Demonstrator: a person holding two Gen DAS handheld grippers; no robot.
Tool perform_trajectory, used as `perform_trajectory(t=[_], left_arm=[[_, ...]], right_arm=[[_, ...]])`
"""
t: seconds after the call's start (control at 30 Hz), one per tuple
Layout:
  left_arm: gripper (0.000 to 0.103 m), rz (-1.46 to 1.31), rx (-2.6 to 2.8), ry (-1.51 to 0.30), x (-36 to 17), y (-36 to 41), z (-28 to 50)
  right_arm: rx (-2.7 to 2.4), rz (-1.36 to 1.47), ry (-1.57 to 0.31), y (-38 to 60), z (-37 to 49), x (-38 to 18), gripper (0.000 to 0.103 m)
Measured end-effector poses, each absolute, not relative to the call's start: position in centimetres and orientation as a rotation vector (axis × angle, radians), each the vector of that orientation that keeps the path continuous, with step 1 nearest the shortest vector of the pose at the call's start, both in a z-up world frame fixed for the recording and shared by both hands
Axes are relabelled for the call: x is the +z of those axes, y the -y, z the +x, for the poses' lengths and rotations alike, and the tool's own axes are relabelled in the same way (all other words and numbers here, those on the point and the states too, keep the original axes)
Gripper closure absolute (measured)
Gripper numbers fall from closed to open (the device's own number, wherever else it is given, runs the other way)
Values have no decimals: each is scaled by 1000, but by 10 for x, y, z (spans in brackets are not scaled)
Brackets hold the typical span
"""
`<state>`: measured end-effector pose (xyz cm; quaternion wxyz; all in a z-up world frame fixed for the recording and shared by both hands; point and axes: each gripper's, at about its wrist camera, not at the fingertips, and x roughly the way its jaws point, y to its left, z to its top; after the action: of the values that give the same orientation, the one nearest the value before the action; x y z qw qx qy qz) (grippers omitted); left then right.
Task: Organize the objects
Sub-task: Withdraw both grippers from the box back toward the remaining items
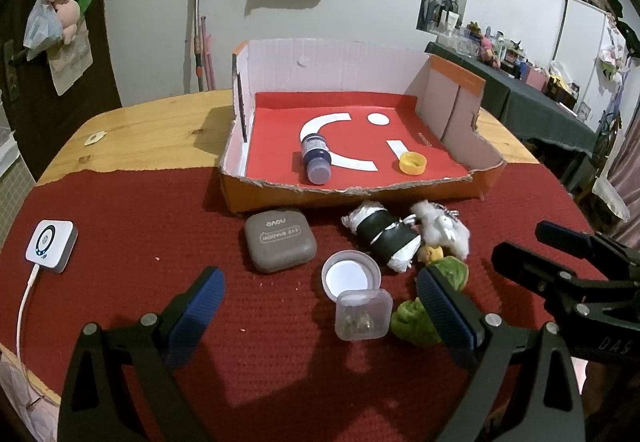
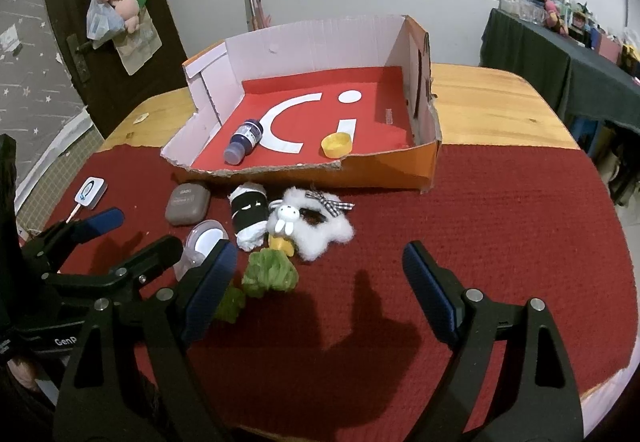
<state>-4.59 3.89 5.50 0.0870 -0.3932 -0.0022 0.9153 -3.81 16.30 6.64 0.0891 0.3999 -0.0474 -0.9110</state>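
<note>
An open cardboard box point(image 1: 472, 182) point(image 2: 392, 170) with a red floor holds a blue bottle point(image 1: 316, 158) point(image 2: 244, 142) lying down and a yellow cap point(image 1: 413, 163) point(image 2: 337, 144). In front of it on the red mat lie a grey case point(image 1: 280, 242) point(image 2: 187, 203), a clear round jar point(image 1: 351, 278) point(image 2: 204, 238), a small clear square box point(image 1: 363, 314), a black-and-white roll point(image 1: 384, 238) point(image 2: 250, 214), a white fluffy bunny charm point(image 1: 442, 230) point(image 2: 312, 222) and green cloth point(image 1: 412, 322) point(image 2: 270, 272). My left gripper point(image 1: 320, 306) is open over the jar and square box. My right gripper point(image 2: 320, 282) is open beside the green cloth.
A white device point(image 1: 51, 245) point(image 2: 91, 193) with a cable lies at the mat's left. The red mat point(image 2: 500, 226) covers a wooden table point(image 1: 152, 130). A wall with hung bags stands behind; a cluttered dark table stands far right.
</note>
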Motion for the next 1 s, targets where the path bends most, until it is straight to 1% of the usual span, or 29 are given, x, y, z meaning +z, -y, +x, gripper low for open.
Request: perform_trajectory(t=[0.2, 0.47, 0.53, 0.67, 0.77, 1.0], left_arm=[[4, -1178, 2728, 9, 51, -36, -42], [4, -1194, 2715, 10, 39, -34, -34], [6, -1201, 2708, 8, 36, -35, -33], [7, -1201, 2702, 1, 33, -36, -31], [9, -1200, 2703, 1, 33, -36, -30], [17, -1220, 2687, -3, 26, -41, -33]], right_arm=[[-2706, 1196, 144, -162, -33, 61, 19], [-2683, 1238, 156, -160, -31, 44, 26], [-2678, 1247, 156, -159, -30, 41, 28], [-2674, 1254, 155, -158, -30, 39, 31], [-2675, 1255, 157, -158, -30, 38, 32], [-2660, 1271, 167, -159, -34, 33, 39]])
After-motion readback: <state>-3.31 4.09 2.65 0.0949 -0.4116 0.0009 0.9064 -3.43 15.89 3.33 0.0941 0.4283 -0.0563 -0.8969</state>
